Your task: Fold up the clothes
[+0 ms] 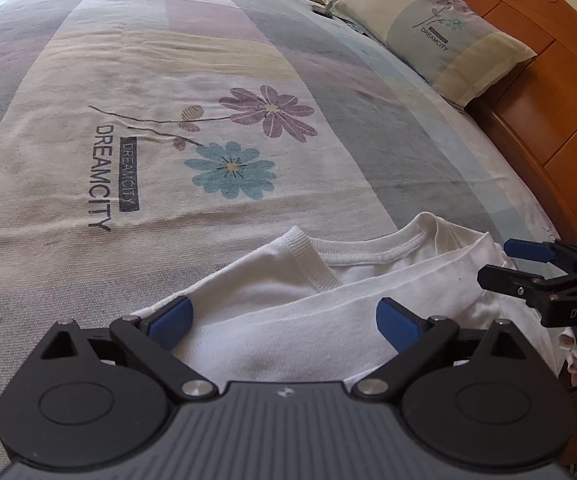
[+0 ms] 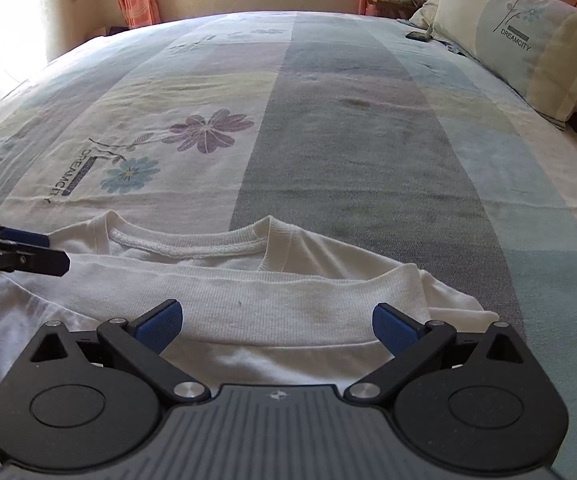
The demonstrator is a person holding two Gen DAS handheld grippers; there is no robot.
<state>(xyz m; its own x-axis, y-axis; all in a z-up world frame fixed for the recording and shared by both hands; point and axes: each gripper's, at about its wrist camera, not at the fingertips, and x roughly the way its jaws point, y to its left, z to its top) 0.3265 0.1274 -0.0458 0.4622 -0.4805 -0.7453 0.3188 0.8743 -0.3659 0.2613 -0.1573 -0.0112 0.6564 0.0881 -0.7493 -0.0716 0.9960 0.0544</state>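
On bed (image 2: 368, 140) | folded white shirt (image 2: 288, 304) | collar faces away, long axis sideways

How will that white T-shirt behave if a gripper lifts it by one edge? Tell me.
The white T-shirt probably droops: it is thin knit lying in soft folds. It looks light. The loose folded layers would likely slide apart, and both the left gripper and right gripper are open.
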